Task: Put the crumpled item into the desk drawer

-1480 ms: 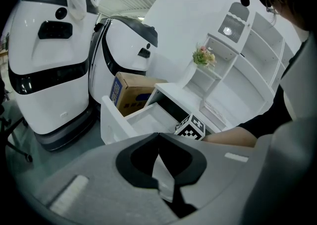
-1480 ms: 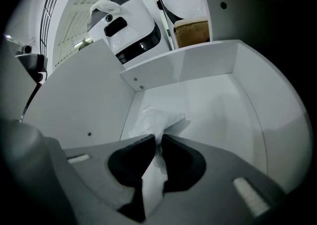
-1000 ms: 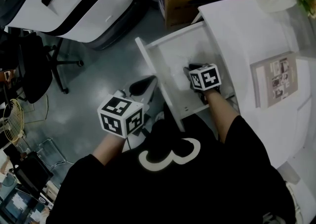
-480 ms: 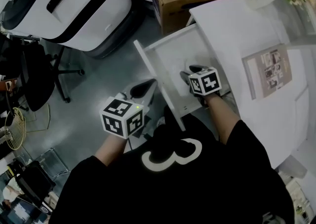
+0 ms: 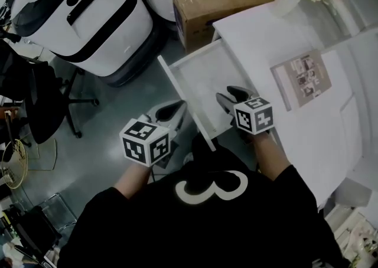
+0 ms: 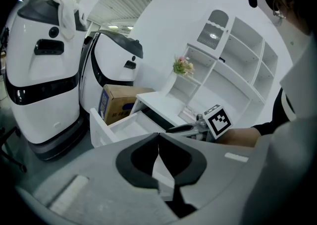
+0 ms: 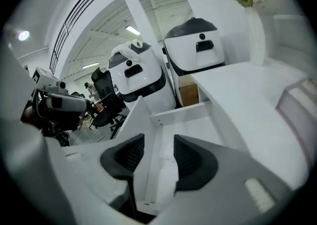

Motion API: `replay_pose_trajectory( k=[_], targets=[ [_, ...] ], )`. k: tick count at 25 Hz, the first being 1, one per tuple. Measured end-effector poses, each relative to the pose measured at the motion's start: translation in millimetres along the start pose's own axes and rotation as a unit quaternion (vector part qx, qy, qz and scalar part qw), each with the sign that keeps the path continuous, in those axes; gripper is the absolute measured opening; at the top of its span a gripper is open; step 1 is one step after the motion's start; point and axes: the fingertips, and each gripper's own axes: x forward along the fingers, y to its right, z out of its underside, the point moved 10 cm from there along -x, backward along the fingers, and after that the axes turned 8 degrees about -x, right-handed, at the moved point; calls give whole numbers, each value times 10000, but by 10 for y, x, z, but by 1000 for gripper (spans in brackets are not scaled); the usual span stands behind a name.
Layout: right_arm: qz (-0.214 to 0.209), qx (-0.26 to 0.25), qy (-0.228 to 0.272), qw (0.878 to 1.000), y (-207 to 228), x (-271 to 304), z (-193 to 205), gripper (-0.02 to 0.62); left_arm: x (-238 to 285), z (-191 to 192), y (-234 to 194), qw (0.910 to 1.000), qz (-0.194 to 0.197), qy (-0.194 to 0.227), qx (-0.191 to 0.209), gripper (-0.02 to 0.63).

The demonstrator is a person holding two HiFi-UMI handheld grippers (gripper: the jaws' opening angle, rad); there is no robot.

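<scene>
Right claw (image 5: 225, 93), just opened and empty, lifted above drawer (image 5: 201, 75) versus earlier position inside it; left claw (image 5: 174, 108) closed.

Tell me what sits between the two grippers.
In the head view, the open drawer's white front panel runs between them. The left gripper is outside it, and the right gripper is over the drawer's inside.
</scene>
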Motion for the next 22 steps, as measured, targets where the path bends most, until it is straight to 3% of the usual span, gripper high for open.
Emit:
replay_pose_trajectory(
  k=[12,16,22],
  targets=[
    [-37,-551,1413,9884,-751,-1242,-318,82,-613,-141,586,9965,452,463,524,11],
    [-128,-739,1798,9808,-994,-1521,-395,4,-797,-158,758,9939,623,613,678,11],
    [-113,-816,2270,9704,-1300,-1855,-419,3,-1064,-180,965,9888,865,848,871,11]
  ],
)
